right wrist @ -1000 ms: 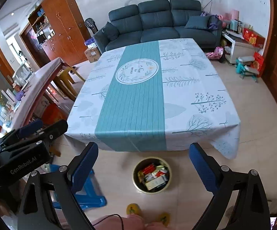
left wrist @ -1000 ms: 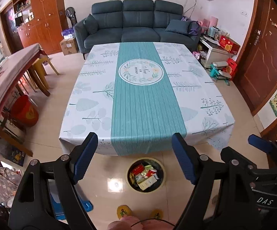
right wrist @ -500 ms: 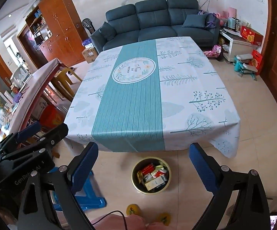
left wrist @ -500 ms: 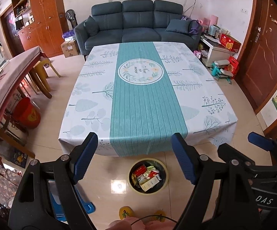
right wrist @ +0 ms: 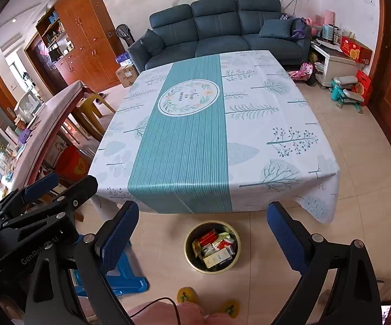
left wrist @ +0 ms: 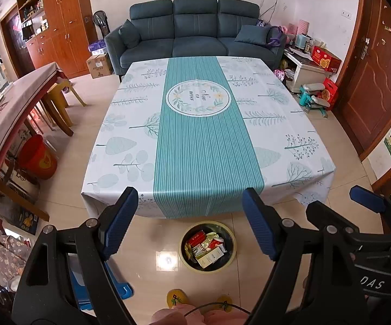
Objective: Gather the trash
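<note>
The labels on the packets are too small to read. On the tiled floor just before the tabletop (left wrist: 206,140), the round yellow-rimmed dark trash bin (left wrist: 207,246) holds red, green and white wrappers and cartons (right wrist: 215,247). Left hand-held gripper (left wrist: 190,222) and right hand-held gripper (right wrist: 203,233) gape wide, empty, above it.

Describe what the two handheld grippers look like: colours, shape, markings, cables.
Both are black, clamp-like frames with silver rivets and two angled fingers faced with ribbed blue pads. The left gripper shows white "GenRobot.AI" lettering on its body, the right gripper white "DAS". A thin dark cable loops near the bottom edge.
</note>
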`<act>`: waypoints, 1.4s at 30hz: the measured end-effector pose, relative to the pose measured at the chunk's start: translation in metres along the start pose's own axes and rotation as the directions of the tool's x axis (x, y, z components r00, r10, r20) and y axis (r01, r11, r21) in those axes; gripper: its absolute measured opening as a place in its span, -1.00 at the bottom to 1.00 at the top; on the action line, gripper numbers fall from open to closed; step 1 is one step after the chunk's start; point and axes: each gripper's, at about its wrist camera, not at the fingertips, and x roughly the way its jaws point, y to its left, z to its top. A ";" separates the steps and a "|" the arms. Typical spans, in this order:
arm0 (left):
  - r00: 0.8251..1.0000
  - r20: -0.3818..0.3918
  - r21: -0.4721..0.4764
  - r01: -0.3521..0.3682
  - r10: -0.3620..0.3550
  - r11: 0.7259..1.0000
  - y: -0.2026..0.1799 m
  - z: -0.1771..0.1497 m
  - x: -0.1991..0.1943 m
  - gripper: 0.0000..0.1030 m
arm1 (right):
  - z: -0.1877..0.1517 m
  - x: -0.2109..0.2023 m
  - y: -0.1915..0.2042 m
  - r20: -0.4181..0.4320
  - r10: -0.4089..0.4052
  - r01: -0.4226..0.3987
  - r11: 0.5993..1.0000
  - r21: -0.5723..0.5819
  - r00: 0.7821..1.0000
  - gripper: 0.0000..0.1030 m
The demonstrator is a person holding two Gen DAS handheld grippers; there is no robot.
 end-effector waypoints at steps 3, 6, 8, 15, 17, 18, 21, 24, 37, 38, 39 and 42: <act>1.000 -0.002 -0.001 -0.002 0.002 1.000 -0.001 -0.002 0.000 0.49 | 0.000 0.000 0.000 -0.002 0.001 -0.001 1.000 0.001 1.000 0.88; 1.000 -0.001 -0.001 -0.002 0.002 1.000 -0.002 -0.002 0.001 0.49 | 0.000 0.000 0.000 0.000 0.001 -0.001 1.000 0.002 1.000 0.88; 1.000 -0.001 -0.003 -0.002 0.002 1.000 -0.002 -0.002 0.001 0.49 | 0.000 0.000 -0.001 0.000 0.001 -0.001 1.000 0.000 1.000 0.88; 1.000 -0.002 -0.001 -0.001 0.001 1.000 0.000 -0.001 0.000 0.49 | 0.000 0.000 -0.001 -0.002 0.003 -0.003 1.000 0.000 1.000 0.88; 1.000 -0.004 -0.002 0.000 0.000 1.000 -0.001 -0.002 0.001 0.49 | -0.001 0.000 0.000 -0.002 0.001 -0.001 1.000 0.001 1.000 0.88; 1.000 -0.004 -0.003 0.000 0.000 1.000 -0.001 -0.002 0.001 0.49 | -0.001 0.000 0.000 -0.002 0.001 -0.001 1.000 0.001 1.000 0.88; 1.000 -0.006 -0.007 -0.001 0.001 1.000 -0.002 -0.006 0.001 0.49 | -0.001 0.000 0.001 -0.002 0.001 -0.001 1.000 0.002 1.000 0.88; 1.000 -0.006 -0.005 -0.001 0.001 1.000 0.000 -0.005 0.001 0.49 | -0.001 -0.001 0.003 -0.002 0.002 -0.002 1.000 0.001 1.000 0.88; 1.000 -0.010 -0.008 0.001 -0.001 1.000 0.001 -0.008 0.002 0.49 | -0.003 0.001 0.005 -0.006 0.000 0.000 1.000 0.001 1.000 0.88; 1.000 -0.010 -0.008 0.001 -0.001 1.000 0.002 -0.008 0.002 0.49 | -0.003 0.001 0.005 -0.007 0.000 0.000 1.000 0.000 1.000 0.88; 1.000 -0.011 -0.010 0.000 0.000 1.000 0.001 -0.010 0.003 0.49 | -0.004 0.001 0.004 -0.008 0.002 -0.002 1.000 -0.002 1.000 0.88; 1.000 -0.013 -0.011 0.001 -0.001 1.000 0.002 -0.011 0.003 0.49 | -0.005 0.003 0.002 -0.011 0.002 -0.002 1.000 -0.006 1.000 0.88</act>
